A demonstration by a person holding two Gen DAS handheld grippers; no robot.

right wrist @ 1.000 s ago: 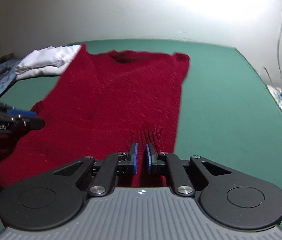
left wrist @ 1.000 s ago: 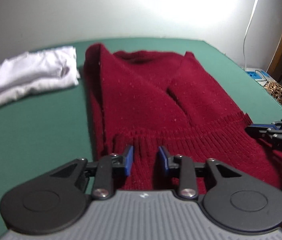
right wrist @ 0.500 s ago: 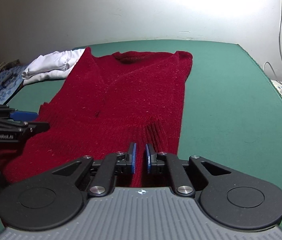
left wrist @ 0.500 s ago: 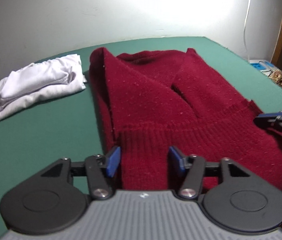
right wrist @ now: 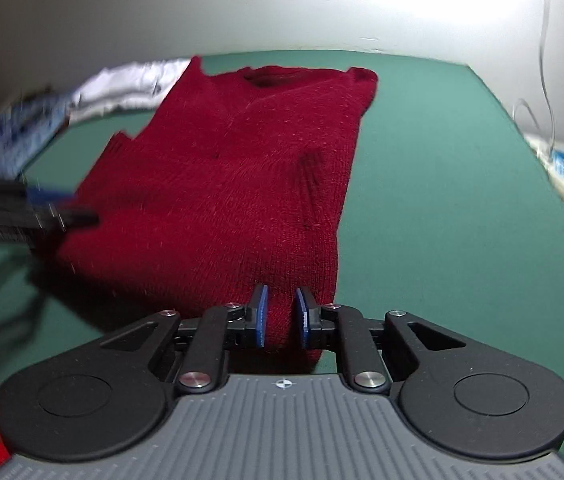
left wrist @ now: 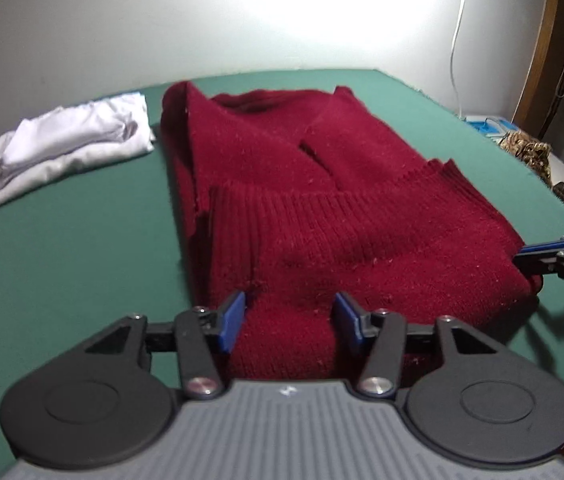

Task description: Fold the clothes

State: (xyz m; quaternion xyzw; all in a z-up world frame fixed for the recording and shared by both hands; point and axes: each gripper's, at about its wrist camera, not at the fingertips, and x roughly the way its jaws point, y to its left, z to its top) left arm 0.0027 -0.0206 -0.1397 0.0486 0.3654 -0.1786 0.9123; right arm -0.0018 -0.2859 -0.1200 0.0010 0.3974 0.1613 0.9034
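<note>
Left gripper jaws spread wide, near fold of the red sweater between the pads, not pinched. Right gripper narrowly parted around the near right corner; cannot tell if it's actually pinching. Sweater lies on green table, long axis running away from both cameras, collar at far end. Folded white garment beside its far left.

Both tools look alike: the left gripper and the right gripper each have a grey ribbed body, two round black discs and black linkage arms fixed with silver screws. Their fingers carry flat blue pads. A small compass-like mark sits at each body's front edge.
</note>
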